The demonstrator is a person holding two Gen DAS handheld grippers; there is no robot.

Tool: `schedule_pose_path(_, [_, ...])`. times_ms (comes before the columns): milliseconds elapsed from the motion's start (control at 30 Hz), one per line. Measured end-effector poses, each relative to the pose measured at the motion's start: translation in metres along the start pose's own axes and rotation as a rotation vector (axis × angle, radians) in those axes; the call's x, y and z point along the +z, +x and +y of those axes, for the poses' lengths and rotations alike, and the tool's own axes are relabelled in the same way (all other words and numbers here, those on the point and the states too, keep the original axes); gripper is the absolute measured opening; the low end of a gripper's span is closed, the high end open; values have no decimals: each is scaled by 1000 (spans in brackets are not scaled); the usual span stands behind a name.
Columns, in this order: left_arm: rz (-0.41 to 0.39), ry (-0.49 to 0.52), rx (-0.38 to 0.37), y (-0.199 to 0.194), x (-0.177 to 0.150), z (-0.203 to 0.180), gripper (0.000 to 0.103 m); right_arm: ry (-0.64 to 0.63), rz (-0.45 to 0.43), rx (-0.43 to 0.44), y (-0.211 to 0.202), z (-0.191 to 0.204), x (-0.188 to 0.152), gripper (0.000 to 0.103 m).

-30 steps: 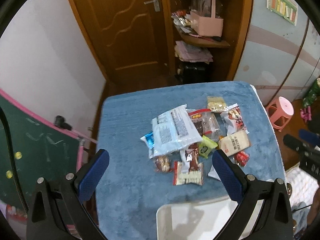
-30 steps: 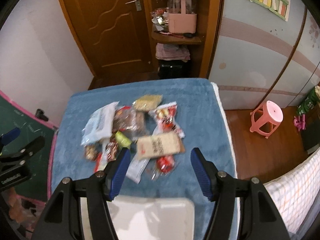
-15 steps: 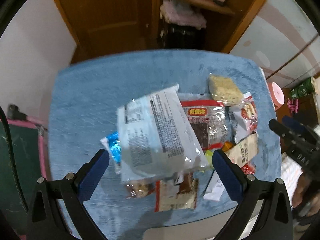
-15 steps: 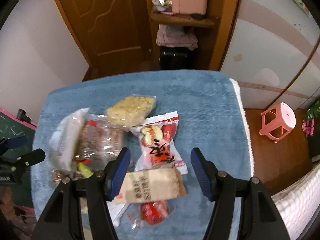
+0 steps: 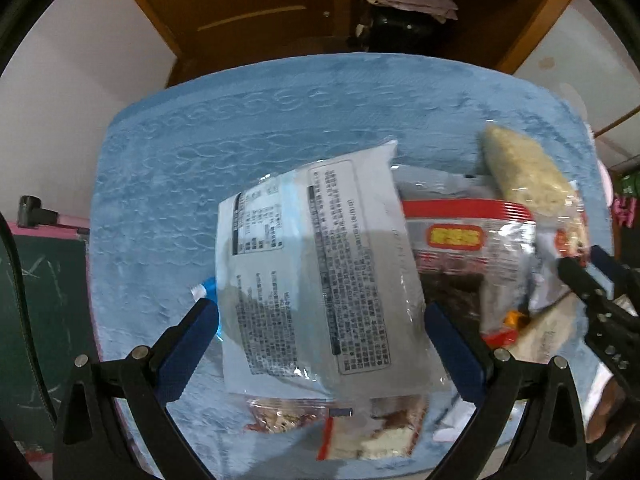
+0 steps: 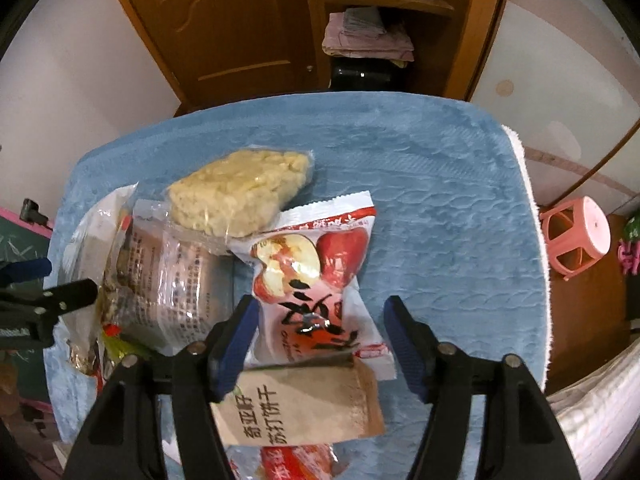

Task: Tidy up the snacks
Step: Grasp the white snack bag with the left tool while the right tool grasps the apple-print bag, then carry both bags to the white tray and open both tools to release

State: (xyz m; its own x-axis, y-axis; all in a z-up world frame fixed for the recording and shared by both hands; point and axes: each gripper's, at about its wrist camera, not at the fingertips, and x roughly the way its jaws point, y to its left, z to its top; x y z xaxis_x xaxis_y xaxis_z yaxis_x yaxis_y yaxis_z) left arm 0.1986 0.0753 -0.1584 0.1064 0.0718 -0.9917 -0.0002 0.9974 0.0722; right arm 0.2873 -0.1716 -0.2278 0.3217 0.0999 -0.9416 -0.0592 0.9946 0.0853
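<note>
- The snacks are lying in a pile on the blue desk [image 6: 440, 184].
- The left tool [image 5: 320, 320] is spread wide, low in the frame, with the white bag [image 5: 316, 272] between its pads, not pinched.
- The right tool [image 6: 320, 320] has just been opening; the apple bag [image 6: 316, 280] is lying between its pads, mid-frame, untouched.

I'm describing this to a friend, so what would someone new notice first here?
A heap of snack packets on a blue cloth. The left gripper hangs open over a big white bag covered in small print. The right gripper, jaws just widened, straddles a red-and-white apple packet without pressing it, with a pale puffed-rice cake behind it.
</note>
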Motion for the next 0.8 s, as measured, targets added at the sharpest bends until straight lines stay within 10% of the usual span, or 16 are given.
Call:
schedule_pose_path(467, [25,-70,-29,28,8,19,103,0,46,-40,26,11,0,71])
schedule_pose_path(800, [-35,-70,-59,32,-7,3,91,-30,-8,-31,-4,14,-22,50])
